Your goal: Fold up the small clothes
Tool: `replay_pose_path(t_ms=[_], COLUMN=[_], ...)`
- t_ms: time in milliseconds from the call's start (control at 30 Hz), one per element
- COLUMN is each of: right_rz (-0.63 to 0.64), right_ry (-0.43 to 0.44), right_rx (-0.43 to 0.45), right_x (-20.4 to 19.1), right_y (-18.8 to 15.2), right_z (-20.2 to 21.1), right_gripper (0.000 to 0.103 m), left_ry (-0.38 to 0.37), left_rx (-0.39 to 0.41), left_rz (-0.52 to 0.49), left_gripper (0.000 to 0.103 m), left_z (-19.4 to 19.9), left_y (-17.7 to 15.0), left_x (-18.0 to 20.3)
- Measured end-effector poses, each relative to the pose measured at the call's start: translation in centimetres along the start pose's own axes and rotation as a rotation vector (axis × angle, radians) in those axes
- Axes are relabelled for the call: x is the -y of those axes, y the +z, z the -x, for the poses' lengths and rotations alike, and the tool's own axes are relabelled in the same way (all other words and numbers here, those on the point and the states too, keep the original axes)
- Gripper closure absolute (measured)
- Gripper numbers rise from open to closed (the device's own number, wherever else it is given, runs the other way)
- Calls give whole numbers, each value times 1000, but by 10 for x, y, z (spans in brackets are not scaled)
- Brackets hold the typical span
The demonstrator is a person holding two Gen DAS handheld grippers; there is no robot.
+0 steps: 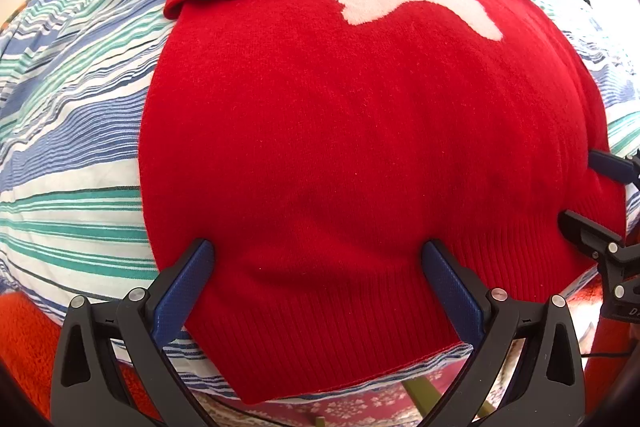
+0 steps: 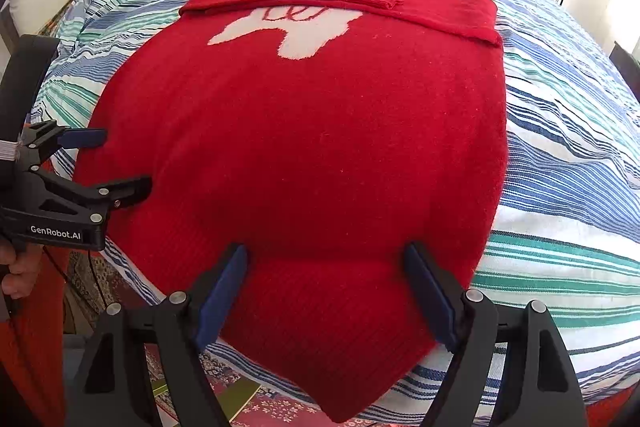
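The red sweater (image 1: 340, 147) lies flat on the striped bed (image 1: 72, 211), sleeves already folded across the chest, hem toward the near edge. It looks soft, light and limp (knit, so it should sag and drag when lifted). Best taken at the ribbed hem (image 2: 332, 339), one corner each. Left gripper (image 1: 318, 251) and right gripper (image 2: 326, 255) straddle that hem, jaws wide, pinching nothing.

I see a red sweater (image 1: 360, 147) with a white patch (image 1: 416, 3) marked in red lines. The bedspread (image 1: 72, 131) has blue, green and white stripes. My claws have blue pads (image 1: 188, 287) on black.
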State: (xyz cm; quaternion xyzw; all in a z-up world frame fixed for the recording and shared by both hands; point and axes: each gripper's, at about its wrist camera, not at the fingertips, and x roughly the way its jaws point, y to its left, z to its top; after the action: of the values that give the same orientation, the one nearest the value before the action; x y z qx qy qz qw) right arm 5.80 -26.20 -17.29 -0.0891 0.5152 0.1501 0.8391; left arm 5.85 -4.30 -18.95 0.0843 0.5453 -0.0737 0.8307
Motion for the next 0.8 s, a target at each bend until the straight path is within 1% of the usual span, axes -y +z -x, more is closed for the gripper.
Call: replay_pose_path(t_ms=[367, 633, 733, 800], right_rz=[7, 14, 15, 15], right_ry=[-14, -43, -29, -18], right_rx=[-15, -22, -25, -24], right_x=[-2, -9, -8, -7], right_y=[1, 3, 3, 3], right_z=[-1, -5, -5, -5], right_gripper=[21, 18, 16, 14], left_ry=[0, 32, 34, 36], left_rx=[-1, -17, -20, -22], left_rz=[-11, -18, -16, -15], left_gripper=[1, 1, 1, 1], left_z=[-1, -5, -6, -7], left_y=[1, 6, 8, 9], left_x=[5, 15, 15, 16])
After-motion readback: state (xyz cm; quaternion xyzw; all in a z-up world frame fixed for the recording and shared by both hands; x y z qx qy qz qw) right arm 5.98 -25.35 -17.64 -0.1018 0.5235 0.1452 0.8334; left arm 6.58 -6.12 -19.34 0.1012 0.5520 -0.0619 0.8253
